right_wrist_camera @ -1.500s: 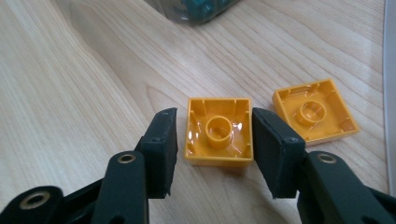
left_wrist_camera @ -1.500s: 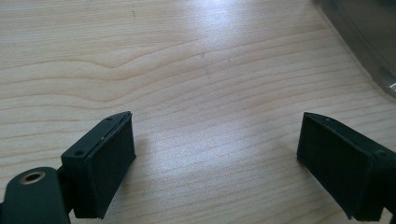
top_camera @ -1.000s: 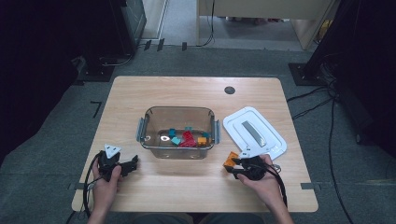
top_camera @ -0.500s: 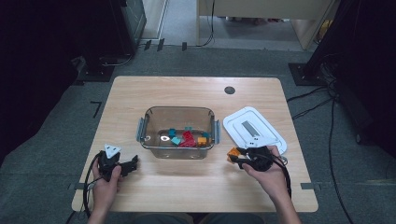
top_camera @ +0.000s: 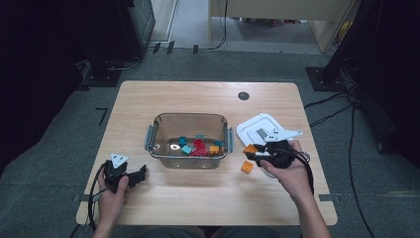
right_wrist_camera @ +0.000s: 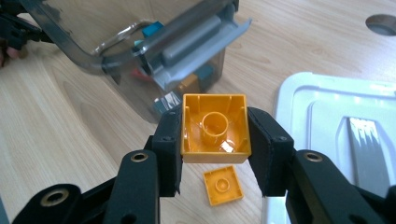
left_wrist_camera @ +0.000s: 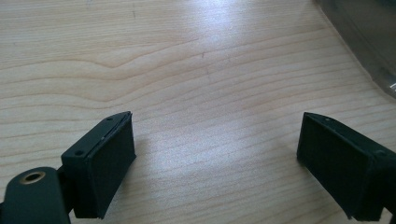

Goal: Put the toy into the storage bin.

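Two orange bricks catch the eye at the right side of the table. One square orange brick, hollow side showing with a round tube in its middle, is clamped between the jaws of the right gripper, raised above the wood. The other, a smaller orange brick with a single stud on top, lies flat on the table just below and near of it.

To the left of the held brick stands a clear plastic bin with grey latch handles at both ends; inside lie teal, red and orange pieces. The bin's right handle is close beside the raised brick. Its white lid rests on the table to the right, partly under the right gripper.

The left gripper sits at the near left, well apart from the bin, jaws spread wide over bare wood with nothing between them.
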`<state>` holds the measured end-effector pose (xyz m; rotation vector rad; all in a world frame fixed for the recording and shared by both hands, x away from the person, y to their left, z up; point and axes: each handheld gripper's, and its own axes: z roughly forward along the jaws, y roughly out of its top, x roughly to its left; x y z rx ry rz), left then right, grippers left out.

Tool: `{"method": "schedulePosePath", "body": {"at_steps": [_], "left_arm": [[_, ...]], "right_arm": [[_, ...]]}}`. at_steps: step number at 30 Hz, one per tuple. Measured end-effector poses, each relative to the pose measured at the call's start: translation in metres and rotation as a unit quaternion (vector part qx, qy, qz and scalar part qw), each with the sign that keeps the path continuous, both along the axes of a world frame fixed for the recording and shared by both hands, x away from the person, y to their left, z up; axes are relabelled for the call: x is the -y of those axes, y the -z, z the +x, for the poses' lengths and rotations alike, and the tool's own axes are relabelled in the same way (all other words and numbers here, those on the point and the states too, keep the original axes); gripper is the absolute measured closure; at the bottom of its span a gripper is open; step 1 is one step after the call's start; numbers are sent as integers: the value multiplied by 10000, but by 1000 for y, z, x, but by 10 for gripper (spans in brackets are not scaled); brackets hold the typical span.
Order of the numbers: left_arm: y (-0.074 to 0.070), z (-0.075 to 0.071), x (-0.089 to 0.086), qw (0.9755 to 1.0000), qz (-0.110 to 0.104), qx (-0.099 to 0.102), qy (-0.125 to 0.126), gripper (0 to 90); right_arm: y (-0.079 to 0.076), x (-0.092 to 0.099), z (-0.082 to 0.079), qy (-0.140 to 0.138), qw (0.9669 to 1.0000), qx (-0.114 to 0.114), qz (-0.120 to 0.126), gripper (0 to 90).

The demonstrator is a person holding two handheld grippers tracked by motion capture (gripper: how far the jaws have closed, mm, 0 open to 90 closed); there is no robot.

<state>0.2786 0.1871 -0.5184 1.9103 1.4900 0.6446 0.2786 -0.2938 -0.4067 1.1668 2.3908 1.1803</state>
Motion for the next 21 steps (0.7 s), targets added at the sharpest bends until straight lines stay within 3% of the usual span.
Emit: {"method": "schedulePosePath", "body": {"at_steps": [8,21], "left_arm": [[0,0,0,10000,-5,-1,-3,111],[0,0,0,10000,0,0,-1,112]], "right_arm": [[-22,-6,7,-106,9999,120,-8,599],[-46,-18,20,-279,9995,167,2,599]]}}
